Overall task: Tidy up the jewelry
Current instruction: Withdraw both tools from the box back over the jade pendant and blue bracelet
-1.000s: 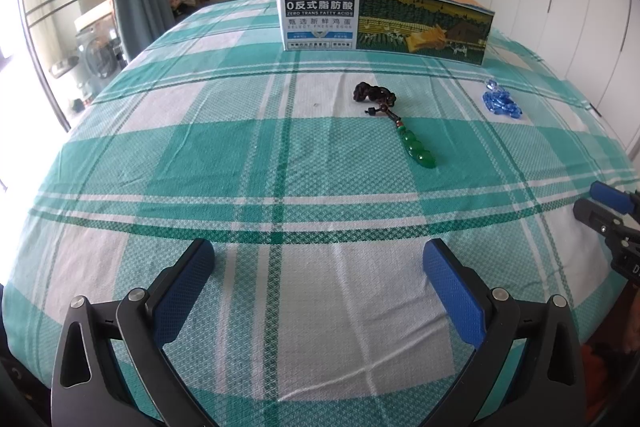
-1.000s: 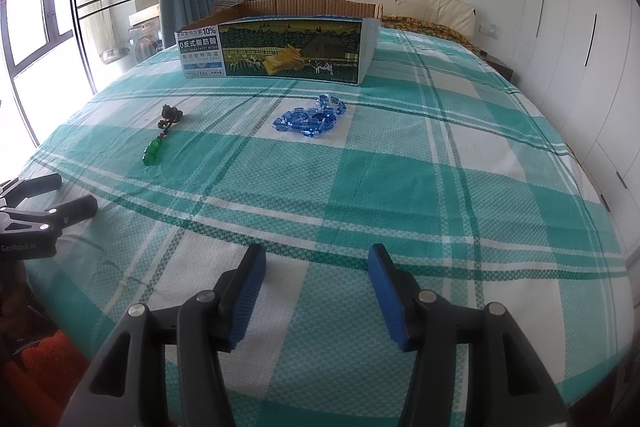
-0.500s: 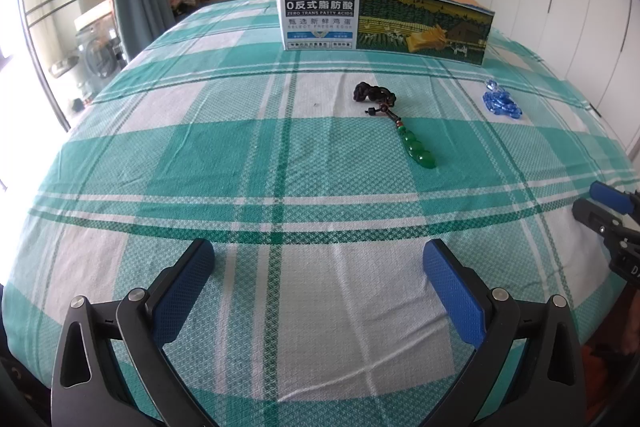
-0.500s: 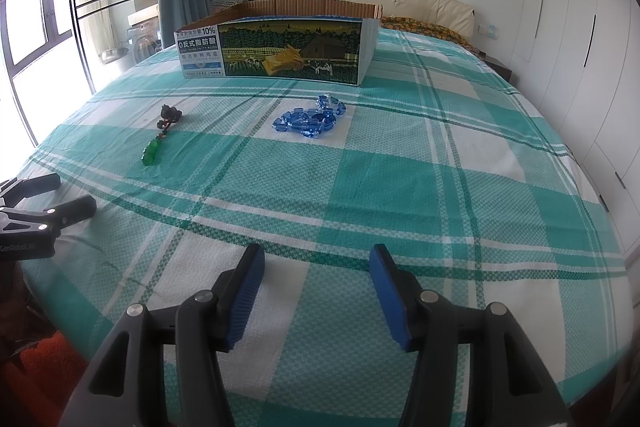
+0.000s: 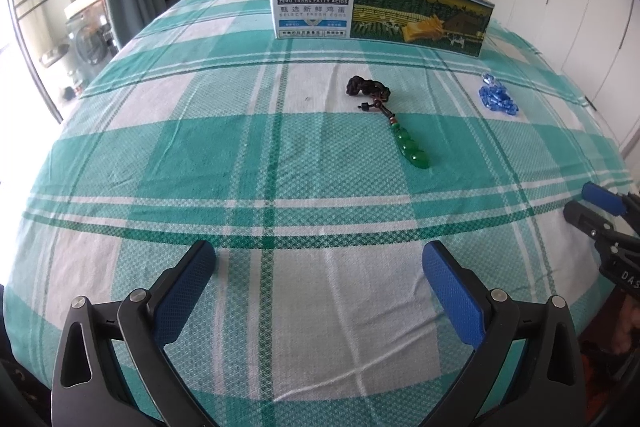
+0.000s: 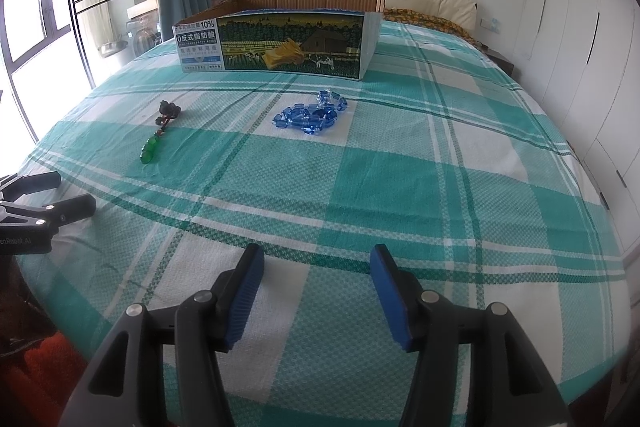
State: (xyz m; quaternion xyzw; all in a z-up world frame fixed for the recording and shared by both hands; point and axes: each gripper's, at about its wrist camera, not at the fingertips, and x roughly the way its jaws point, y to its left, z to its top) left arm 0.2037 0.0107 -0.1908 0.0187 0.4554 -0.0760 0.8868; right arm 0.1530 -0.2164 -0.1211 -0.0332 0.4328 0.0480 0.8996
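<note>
Both tongs, left gripper [image 5: 318, 267] and right gripper [image 6: 316, 267], are hovering spread and empty at the bed's near edge; I'm eyeing the green bead pendant on dark knotted cord [image 5: 410, 147]: light, slippery, best pinched at the cord.

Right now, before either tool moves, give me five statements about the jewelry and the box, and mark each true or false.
1. The blue bracelet lies inside the box. False: it lies on the bedspread, in front of the box.
2. The green pendant hangs on a dark cord, and both lie on the bedspread. True.
3. The left tool grips the pendant. False: it is open and holds nothing.
4. The right tool is open and empty. True.
5. The pendant and the bracelet touch. False: they lie apart.
</note>
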